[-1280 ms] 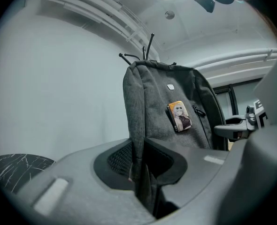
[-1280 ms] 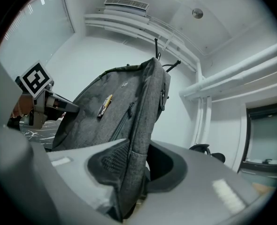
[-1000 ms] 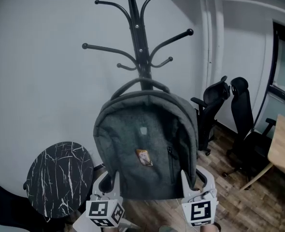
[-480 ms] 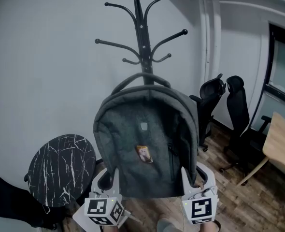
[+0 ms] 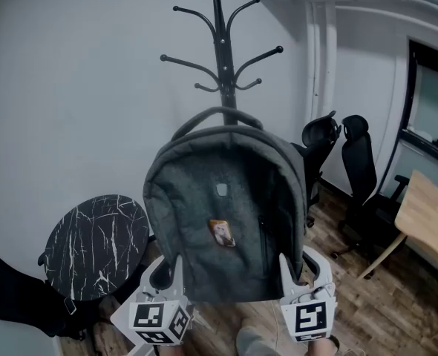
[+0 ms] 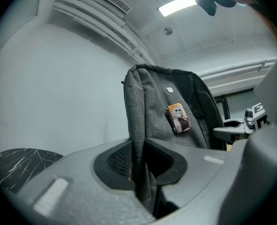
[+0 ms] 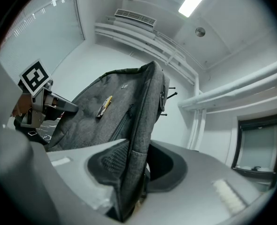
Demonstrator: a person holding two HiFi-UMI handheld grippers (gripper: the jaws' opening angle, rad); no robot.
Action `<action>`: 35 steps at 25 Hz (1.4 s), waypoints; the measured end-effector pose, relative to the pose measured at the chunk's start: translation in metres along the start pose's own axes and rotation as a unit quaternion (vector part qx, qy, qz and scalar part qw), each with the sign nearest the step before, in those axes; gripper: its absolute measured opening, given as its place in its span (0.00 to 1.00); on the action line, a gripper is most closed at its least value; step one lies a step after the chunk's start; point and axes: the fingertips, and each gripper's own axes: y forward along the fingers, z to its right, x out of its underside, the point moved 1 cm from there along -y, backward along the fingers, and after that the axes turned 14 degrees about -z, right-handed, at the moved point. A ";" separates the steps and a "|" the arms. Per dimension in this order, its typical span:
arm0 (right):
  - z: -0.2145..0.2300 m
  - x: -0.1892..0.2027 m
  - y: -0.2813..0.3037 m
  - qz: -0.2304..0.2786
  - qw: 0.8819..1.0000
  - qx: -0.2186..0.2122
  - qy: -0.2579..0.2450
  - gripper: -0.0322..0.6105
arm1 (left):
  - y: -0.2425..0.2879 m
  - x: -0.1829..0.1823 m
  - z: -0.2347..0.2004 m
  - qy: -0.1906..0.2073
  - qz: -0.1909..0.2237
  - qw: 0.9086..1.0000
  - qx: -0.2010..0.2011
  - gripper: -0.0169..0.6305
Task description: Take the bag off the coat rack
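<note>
A grey fabric backpack (image 5: pixel 223 213) with a small picture badge (image 5: pixel 221 233) hangs in the air in front of me, upright, held by its two lower side edges. My left gripper (image 5: pixel 168 277) is shut on the backpack's left edge (image 6: pixel 137 139). My right gripper (image 5: pixel 293 271) is shut on the right edge (image 7: pixel 136 163). The black coat rack (image 5: pixel 220 58) stands behind the bag against the white wall. The bag's top handle (image 5: pixel 217 114) sits below the hooks and in front of the pole, apart from them as far as I can see.
A round black marble-pattern side table (image 5: pixel 93 245) stands at lower left. Two black office chairs (image 5: pixel 345 176) are at the right, with a wooden table corner (image 5: pixel 427 217) beyond them. Wood floor lies below.
The coat rack has shrunk and drawn back in the head view while the backpack stays in both grippers. The bag has come away from the rack toward me.
</note>
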 end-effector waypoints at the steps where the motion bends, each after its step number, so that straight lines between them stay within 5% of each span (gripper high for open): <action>1: -0.002 0.000 -0.007 0.000 1.000 0.001 0.001 0.22 | -0.006 0.002 0.001 -0.001 0.001 1.000 0.000 0.13; 35: 0.019 0.017 -0.116 -0.007 1.000 0.002 0.003 0.22 | -0.093 0.013 0.075 -0.002 -0.009 1.000 0.009 0.13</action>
